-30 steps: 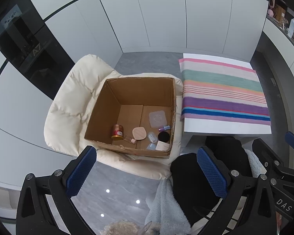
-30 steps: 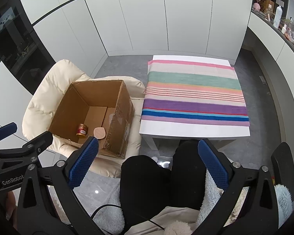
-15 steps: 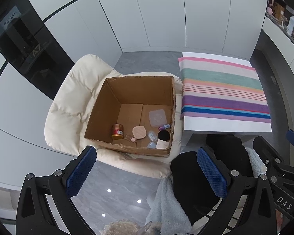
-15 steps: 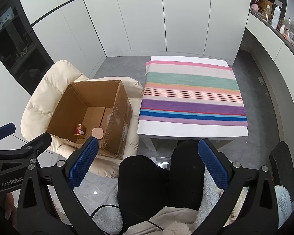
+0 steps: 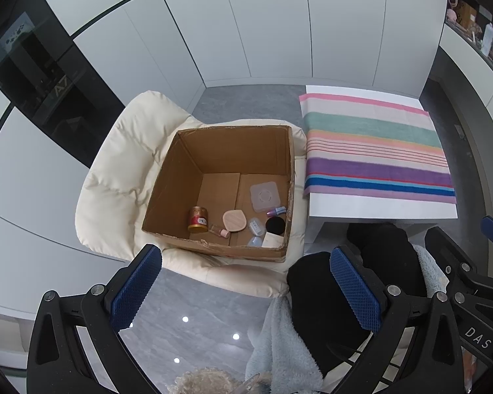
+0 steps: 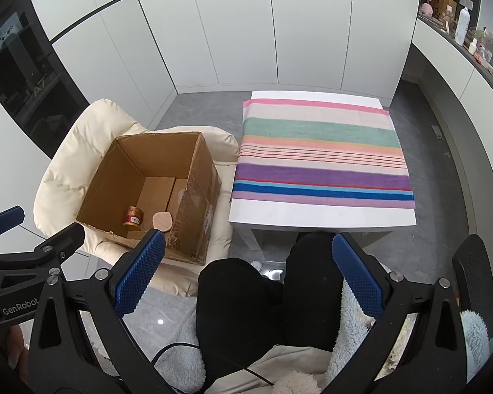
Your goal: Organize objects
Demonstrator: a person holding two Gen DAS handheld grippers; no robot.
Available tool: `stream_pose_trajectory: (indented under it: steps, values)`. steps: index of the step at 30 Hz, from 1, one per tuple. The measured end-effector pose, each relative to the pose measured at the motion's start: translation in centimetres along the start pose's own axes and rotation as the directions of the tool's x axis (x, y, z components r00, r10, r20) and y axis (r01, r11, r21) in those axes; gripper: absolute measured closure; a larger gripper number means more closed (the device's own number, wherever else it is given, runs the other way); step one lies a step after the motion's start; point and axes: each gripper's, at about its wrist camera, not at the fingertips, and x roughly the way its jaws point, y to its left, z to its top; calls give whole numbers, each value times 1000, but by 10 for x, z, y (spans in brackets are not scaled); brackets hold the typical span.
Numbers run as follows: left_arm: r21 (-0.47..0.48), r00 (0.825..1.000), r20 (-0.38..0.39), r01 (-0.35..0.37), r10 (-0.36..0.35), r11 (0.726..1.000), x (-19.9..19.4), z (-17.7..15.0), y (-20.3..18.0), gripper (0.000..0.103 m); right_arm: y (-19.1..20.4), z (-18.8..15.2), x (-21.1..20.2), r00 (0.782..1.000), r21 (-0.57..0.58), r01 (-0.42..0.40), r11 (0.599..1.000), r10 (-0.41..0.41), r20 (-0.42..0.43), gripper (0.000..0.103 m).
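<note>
Both grippers empty and wide, small objects gathered in the box

Nearest, the left gripper (image 5: 246,289) and the right gripper (image 6: 245,279) hang high over the person's knees (image 6: 266,295), jaws spread wide, holding nothing. Further, the cardboard box (image 5: 167,210) sits on the cream chair (image 5: 115,177) with a red jar (image 5: 198,219), a pink compact (image 5: 234,220), a clear case (image 5: 263,196) and other small things inside. Beyond, the striped cloth (image 6: 322,154) carries nothing. This fits objects already collected, or waiting to be laid out.
</note>
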Motion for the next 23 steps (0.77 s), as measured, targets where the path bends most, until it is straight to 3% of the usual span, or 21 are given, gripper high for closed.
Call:
stream_pose_trajectory:
  steps: [23]
  values:
    - [13,1000,9,-14,14,1000,0,-2,-4,0,-3,-1,5,1000,4,-10,1000,10,-7,0]
